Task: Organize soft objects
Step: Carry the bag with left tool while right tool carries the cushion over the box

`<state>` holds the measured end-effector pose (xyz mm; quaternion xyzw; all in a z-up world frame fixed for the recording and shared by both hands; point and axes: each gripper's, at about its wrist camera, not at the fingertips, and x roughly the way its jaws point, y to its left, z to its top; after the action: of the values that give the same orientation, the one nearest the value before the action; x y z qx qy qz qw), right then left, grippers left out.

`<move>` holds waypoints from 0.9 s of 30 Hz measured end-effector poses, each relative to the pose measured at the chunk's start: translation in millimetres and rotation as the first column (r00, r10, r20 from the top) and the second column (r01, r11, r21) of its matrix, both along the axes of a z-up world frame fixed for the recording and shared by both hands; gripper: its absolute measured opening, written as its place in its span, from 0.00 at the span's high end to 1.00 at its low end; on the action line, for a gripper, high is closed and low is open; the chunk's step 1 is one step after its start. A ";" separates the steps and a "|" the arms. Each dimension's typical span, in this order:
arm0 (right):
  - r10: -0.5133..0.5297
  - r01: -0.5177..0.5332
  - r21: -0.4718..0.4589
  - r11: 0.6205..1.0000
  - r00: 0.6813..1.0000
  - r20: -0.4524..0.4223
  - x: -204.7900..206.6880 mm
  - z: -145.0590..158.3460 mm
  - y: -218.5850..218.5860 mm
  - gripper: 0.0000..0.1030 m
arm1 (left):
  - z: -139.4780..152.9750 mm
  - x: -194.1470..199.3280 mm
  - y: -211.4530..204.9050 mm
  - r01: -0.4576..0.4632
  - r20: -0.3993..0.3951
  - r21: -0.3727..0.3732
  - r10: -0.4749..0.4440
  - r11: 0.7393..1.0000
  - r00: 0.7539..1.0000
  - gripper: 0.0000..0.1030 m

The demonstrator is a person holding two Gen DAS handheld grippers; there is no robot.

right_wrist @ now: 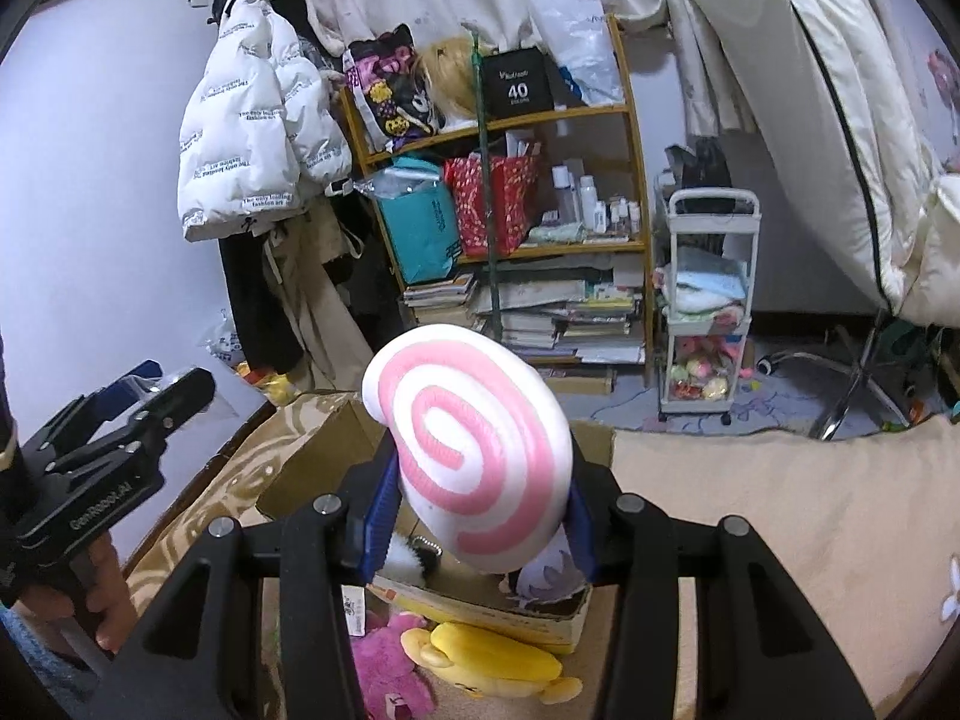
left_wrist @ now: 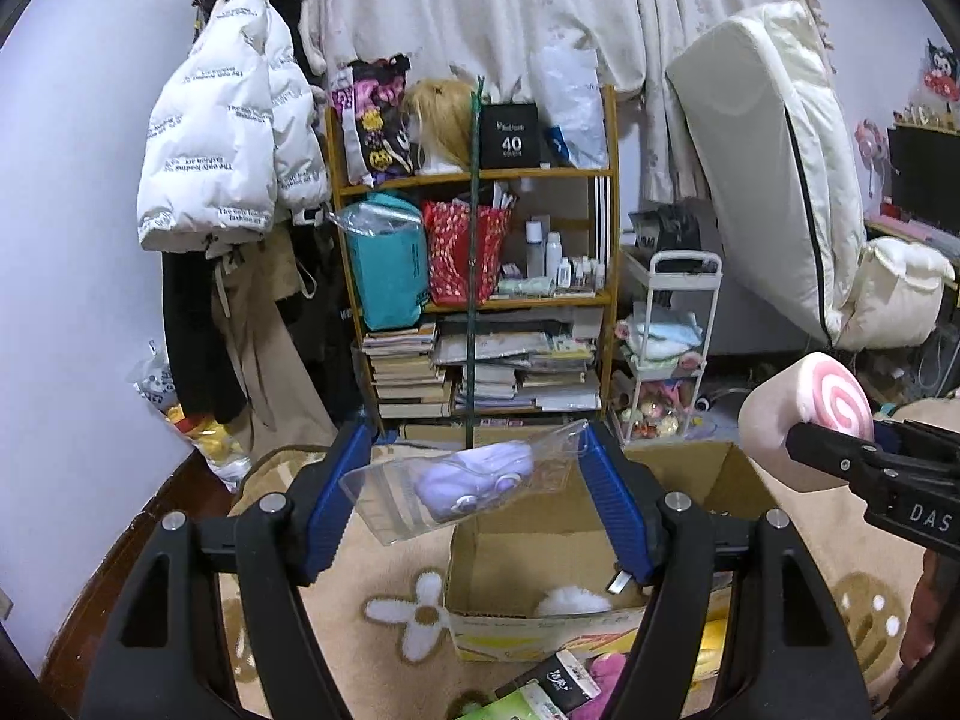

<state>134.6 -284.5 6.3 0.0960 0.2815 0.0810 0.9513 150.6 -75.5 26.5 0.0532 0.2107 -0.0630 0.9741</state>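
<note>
My left gripper (left_wrist: 474,480) is spread wide, and a clear plastic bag with a small purple plush (left_wrist: 474,480) hangs between its blue pads, above an open cardboard box (left_wrist: 534,546). Whether the pads touch the bag is unclear. A white fluffy toy (left_wrist: 573,603) lies inside the box. My right gripper (right_wrist: 480,498) is shut on a pink-and-white swirl roll plush (right_wrist: 474,450), held above the same box (right_wrist: 312,462). That plush also shows at the right in the left wrist view (left_wrist: 810,414).
A yellow plush (right_wrist: 486,657) and a pink plush (right_wrist: 384,672) lie on the beige flower rug (right_wrist: 750,510) in front of the box. A cluttered wooden shelf (left_wrist: 480,240), a white trolley (right_wrist: 708,312) and hanging coats (left_wrist: 222,138) stand behind.
</note>
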 end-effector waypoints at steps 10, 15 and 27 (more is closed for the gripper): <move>0.016 -0.014 0.028 0.999 0.998 -0.061 15.7 -33.3 -0.4 0.51 | -37.3 21.6 -13.3 0.040 -0.083 0.045 -0.036 0.998 0.996 0.31; 0.028 -0.026 0.029 0.999 0.997 -0.073 17.7 -41.9 1.4 0.50 | -48.0 26.6 -19.3 0.058 -0.108 0.056 -0.052 0.997 0.993 0.30; 0.040 -0.030 0.093 0.995 0.993 -0.108 21.6 -53.4 -6.1 0.43 | -56.9 28.9 -29.5 0.100 -0.138 0.071 -0.089 0.992 0.986 0.29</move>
<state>156.2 -290.6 -47.0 0.1388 0.3311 0.1051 0.9274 179.5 -105.0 -30.3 0.0968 0.2754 -0.1045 0.9507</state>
